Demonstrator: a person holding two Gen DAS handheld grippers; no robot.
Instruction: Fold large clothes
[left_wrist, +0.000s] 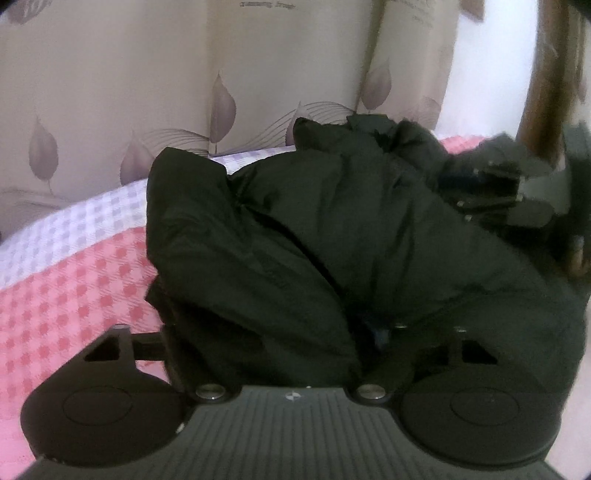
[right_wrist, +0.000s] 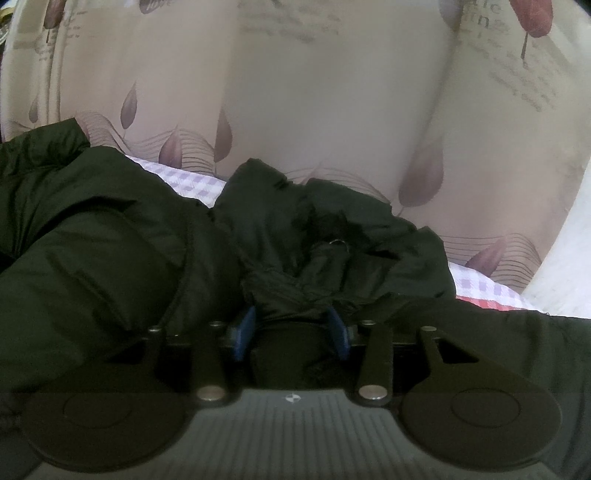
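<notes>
A big black padded jacket (left_wrist: 332, 229) lies bunched on the checked bed cover (left_wrist: 66, 280). In the left wrist view its fabric fills the space between my left gripper's (left_wrist: 291, 332) fingers and hides the tips; the jaws look closed on a thick fold. In the right wrist view the jacket (right_wrist: 110, 251) spreads left, and my right gripper (right_wrist: 293, 321) with blue pads (right_wrist: 245, 328) pinches a gathered bunch of jacket fabric near the collar. The right gripper also shows at the right of the left wrist view (left_wrist: 509, 195), on the jacket's far end.
A beige curtain with leaf print (right_wrist: 314, 110) hangs right behind the bed. The pink and lilac checked cover (right_wrist: 487, 288) shows around the jacket. A brown wooden post (left_wrist: 543, 92) stands at the far right.
</notes>
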